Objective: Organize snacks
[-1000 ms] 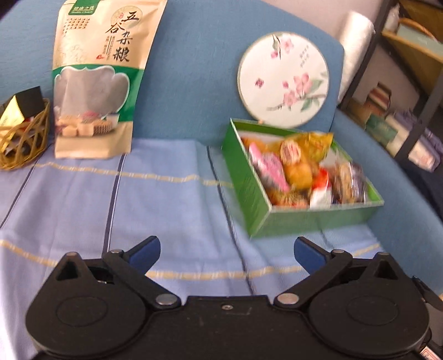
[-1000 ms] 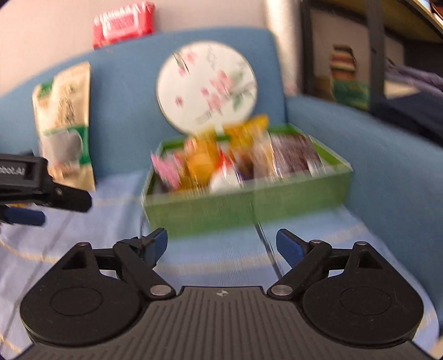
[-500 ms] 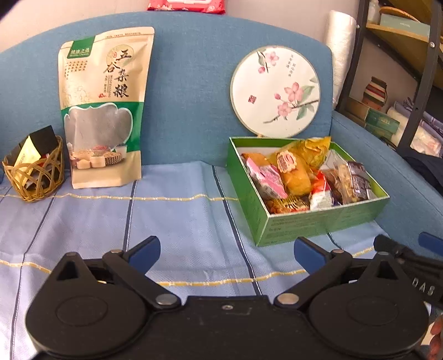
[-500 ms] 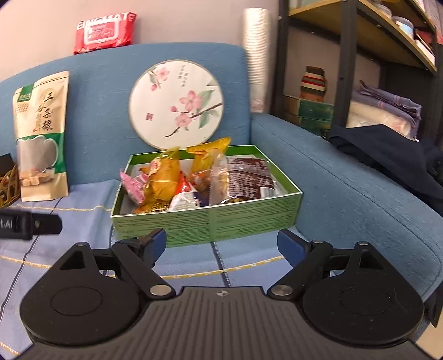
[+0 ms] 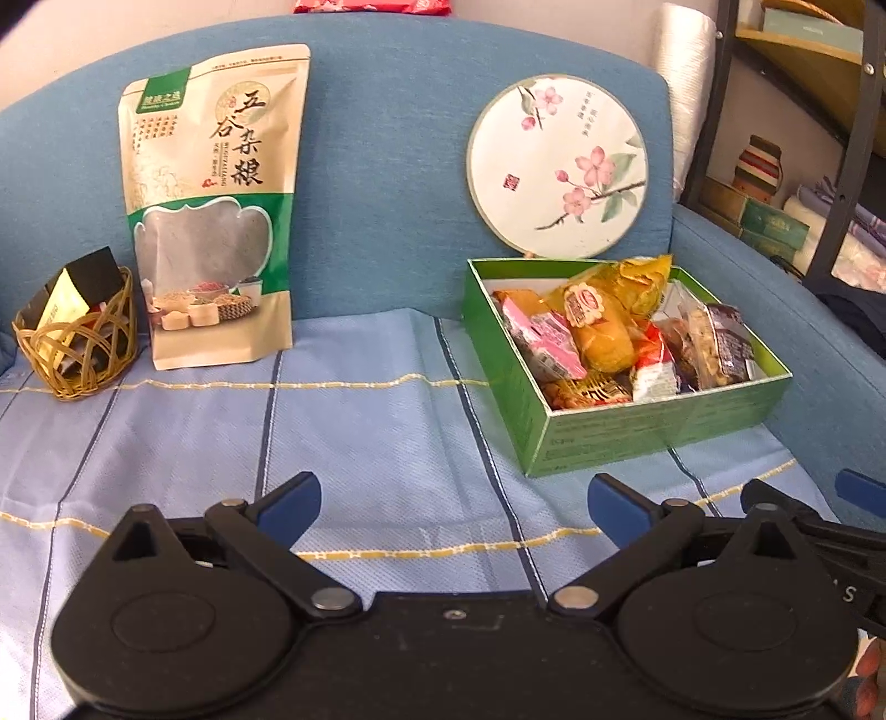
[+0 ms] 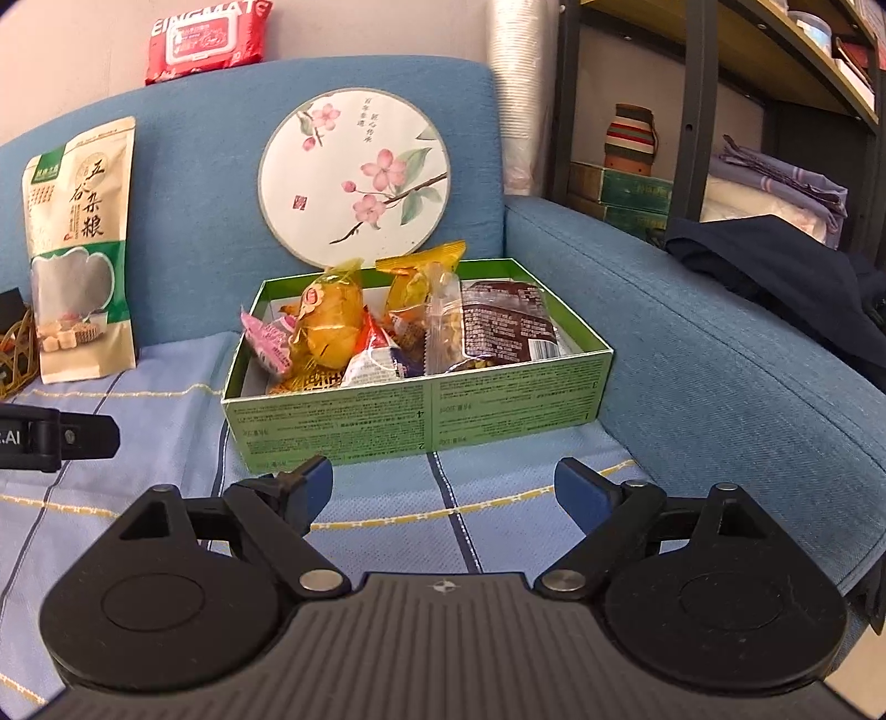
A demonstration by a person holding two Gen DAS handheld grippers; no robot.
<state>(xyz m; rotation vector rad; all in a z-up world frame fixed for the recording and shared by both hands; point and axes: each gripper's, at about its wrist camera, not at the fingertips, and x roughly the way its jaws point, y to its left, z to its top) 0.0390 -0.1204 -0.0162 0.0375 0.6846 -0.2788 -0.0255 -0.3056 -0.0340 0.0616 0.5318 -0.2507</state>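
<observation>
A green cardboard box sits on the striped blue cloth at the right, filled with several wrapped snacks: a pink pack, a yellow cake pack, a dark nut bar. The box also shows in the right wrist view. My left gripper is open and empty, low over the cloth, left of the box. My right gripper is open and empty, just in front of the box's near wall.
A tall grain pouch leans on the sofa back, with a small wicker basket at its left. A round floral fan stands behind the box. A red wipes pack lies atop the sofa back. Shelves stand at the right.
Both grippers have pulled back and steadied; the box now looks farther off and sharp. The right gripper's tip has come into the left view at the right edge. Both stayed open.
</observation>
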